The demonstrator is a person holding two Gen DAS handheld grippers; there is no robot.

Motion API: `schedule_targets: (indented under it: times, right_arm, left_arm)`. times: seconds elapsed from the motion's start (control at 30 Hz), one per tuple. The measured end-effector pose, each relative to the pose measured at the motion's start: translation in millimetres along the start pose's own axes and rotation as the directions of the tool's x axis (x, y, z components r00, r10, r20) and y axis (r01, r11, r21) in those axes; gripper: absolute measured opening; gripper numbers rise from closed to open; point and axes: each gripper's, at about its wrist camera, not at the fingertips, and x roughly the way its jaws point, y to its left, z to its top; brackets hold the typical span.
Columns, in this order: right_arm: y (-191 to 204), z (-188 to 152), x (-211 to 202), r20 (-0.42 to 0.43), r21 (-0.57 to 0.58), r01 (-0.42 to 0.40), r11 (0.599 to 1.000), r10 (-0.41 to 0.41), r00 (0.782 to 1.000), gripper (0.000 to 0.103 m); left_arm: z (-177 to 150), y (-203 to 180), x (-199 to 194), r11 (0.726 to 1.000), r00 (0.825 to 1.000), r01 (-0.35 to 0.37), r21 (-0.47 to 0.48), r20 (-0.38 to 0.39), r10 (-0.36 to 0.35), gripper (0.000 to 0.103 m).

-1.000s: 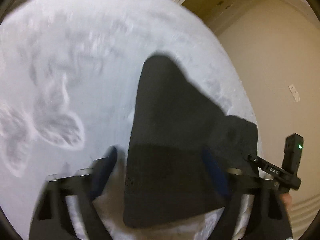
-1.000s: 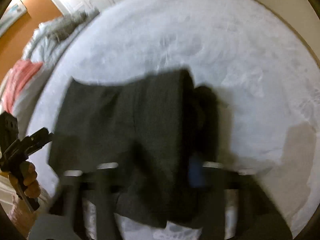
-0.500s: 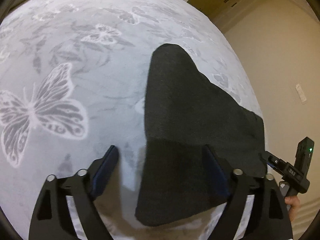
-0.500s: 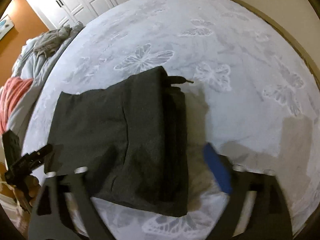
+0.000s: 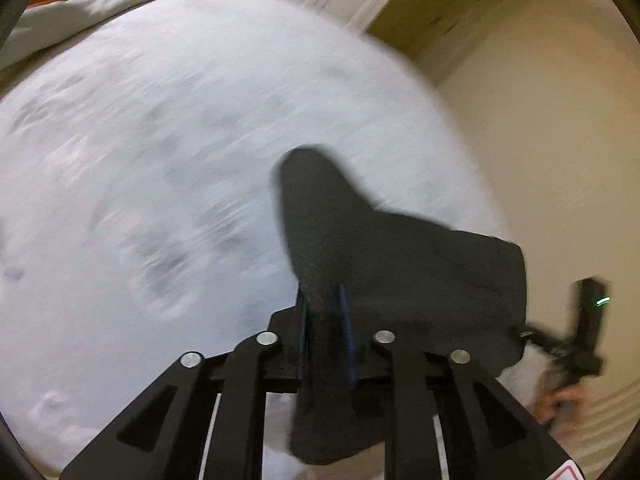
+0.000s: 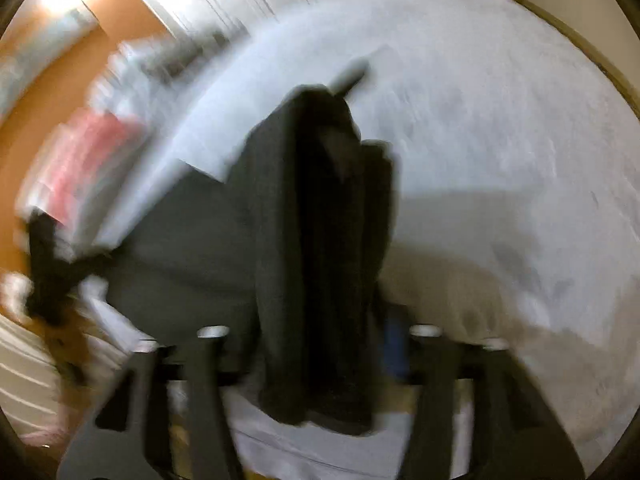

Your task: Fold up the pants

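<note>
One white bed (image 5: 160,140) filling both frames, one pair of dark pants (image 5: 380,248) lying folded at centre; two tongs: left tongs (image 5: 324,336) just closed, clamped on the near pants edge, right tongs (image 6: 320,336) closing around bunched pants, grip blurred, cannot tell.

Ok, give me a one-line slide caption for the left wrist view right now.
Left tool, jaws just closed, pinches a fold of the dark pants on the pale bedspread.

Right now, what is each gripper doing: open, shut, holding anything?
Left gripper: just closed, shut on the dark pants.
Right gripper: jaws closing around the bunched pants; grip unclear through blur.
</note>
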Motion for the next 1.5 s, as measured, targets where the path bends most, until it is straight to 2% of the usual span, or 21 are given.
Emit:
schedule_targets:
  times: [0.03, 0.07, 0.13, 0.2, 0.27, 0.3, 0.37, 0.4, 0.5, 0.57, 0.67, 0.7, 0.77, 0.87, 0.93, 1.03, 1.2, 1.33, 1.37, 1.43, 1.5]
  right_arm:
    - [1, -3, 4, 0.003, -0.018, 0.049, 0.999, -0.049, 0.999, 0.064]
    - [2, -3, -1, 0.034, -0.018, 0.041, 0.999, -0.040, 0.999, 0.063]
    - [3, -2, -29, 0.158, -0.014, -0.006, 1.000, 0.008, 0.987, 0.062]
    - [8, 0, -53, 0.260, -0.027, -0.063, 0.998, 0.068, 0.963, 0.044]
    - [21, 9, -55, 0.285, -0.036, -0.130, 0.991, 0.135, 0.949, 0.012]
    - [25, 13, -55, 0.283, -0.042, -0.155, 0.987, 0.160, 0.946, 0.010]
    - [38, 19, -47, 0.265, -0.065, -0.167, 0.984, 0.178, 0.948, 0.009]
    - [45, 24, -31, 0.235, -0.083, -0.141, 0.987, 0.157, 0.959, 0.009]
    - [37, 37, 39, 0.052, -0.026, -0.019, 0.999, 0.020, 0.998, 0.007]
    - [33, 39, 27, 0.087, 0.044, -0.071, 0.996, 0.067, 0.994, 0.008]
    - [52, 27, -12, 0.189, -0.074, -0.075, 0.994, 0.088, 0.978, 0.009]
    - [52, 23, -8, 0.169, -0.088, -0.062, 0.994, 0.076, 0.983, 0.010]
    - [40, 14, 26, 0.045, -0.059, 0.008, 0.998, -0.005, 0.999, 0.008]
    - [41, 10, 12, 0.083, -0.056, -0.022, 0.998, 0.026, 0.996, 0.009]
    - [43, 0, -7, 0.140, -0.063, -0.022, 0.998, 0.031, 0.990, 0.017]
    - [30, -23, -19, 0.180, 0.012, -0.040, 0.999, 0.037, 0.983, 0.071]
    - [40, -38, -10, 0.139, -0.012, -0.077, 0.997, 0.078, 0.987, 0.070]
    - [41, -44, -5, 0.138, -0.028, -0.035, 0.999, 0.039, 0.990, 0.039]
    - [39, -43, -13, 0.153, -0.019, -0.060, 0.998, 0.062, 0.986, 0.023]
    - [31, -44, -47, 0.224, 0.031, -0.229, 0.973, 0.217, 0.950, 0.019]
    - [30, -50, -63, 0.259, 0.032, -0.265, 0.964, 0.248, 0.934, 0.017]
  left_arm:
    - [-9, 8, 11, 0.992, 0.992, -0.123, -0.016, -0.024, 0.122, 0.008]
    - [-14, 10, 15, 0.988, 0.988, -0.152, -0.021, -0.032, 0.151, 0.008]
    - [-18, 2, 5, 0.996, 0.995, -0.093, -0.002, 0.018, 0.093, 0.014]
    - [-23, -13, -13, 0.995, 0.986, -0.094, 0.045, 0.140, 0.087, 0.025]
    - [-26, -26, -18, 0.991, 0.977, -0.104, 0.084, 0.197, 0.085, 0.031]
    - [-27, -35, -18, 0.989, 0.975, -0.100, 0.106, 0.208, 0.076, 0.031]
    - [-29, -50, -10, 0.983, 0.979, -0.100, 0.153, 0.192, 0.070, 0.033]
    - [-29, -51, -5, 0.982, 0.981, -0.100, 0.162, 0.181, 0.070, 0.033]
    - [-35, -65, 19, 0.969, 0.987, -0.136, 0.207, 0.114, 0.114, 0.034]
    - [-41, -73, 24, 0.962, 0.986, -0.155, 0.223, 0.096, 0.137, 0.034]
    - [-46, -75, 30, 0.959, 0.987, -0.157, 0.235, 0.079, 0.142, 0.034]
    - [-47, -76, 31, 0.957, 0.987, -0.159, 0.243, 0.077, 0.144, 0.034]
    - [-52, -78, 33, 0.950, 0.984, -0.174, 0.261, 0.084, 0.157, 0.034]
    - [-52, -81, 38, 0.940, 0.980, -0.194, 0.282, 0.088, 0.176, 0.034]
    - [-52, -82, 37, 0.940, 0.981, -0.191, 0.283, 0.089, 0.173, 0.034]
    - [-52, -81, 38, 0.944, 0.983, -0.181, 0.275, 0.081, 0.165, 0.036]
    - [-57, -85, 35, 0.938, 0.981, -0.191, 0.288, 0.087, 0.173, 0.043]
    - [-60, -85, 29, 0.940, 0.982, -0.184, 0.287, 0.095, 0.163, 0.047]
    - [-61, -84, 27, 0.941, 0.982, -0.180, 0.285, 0.097, 0.159, 0.047]
    - [-61, -81, 20, 0.946, 0.983, -0.172, 0.276, 0.105, 0.149, 0.049]
    - [-62, -75, 15, 0.949, 0.982, -0.176, 0.261, 0.110, 0.152, 0.053]
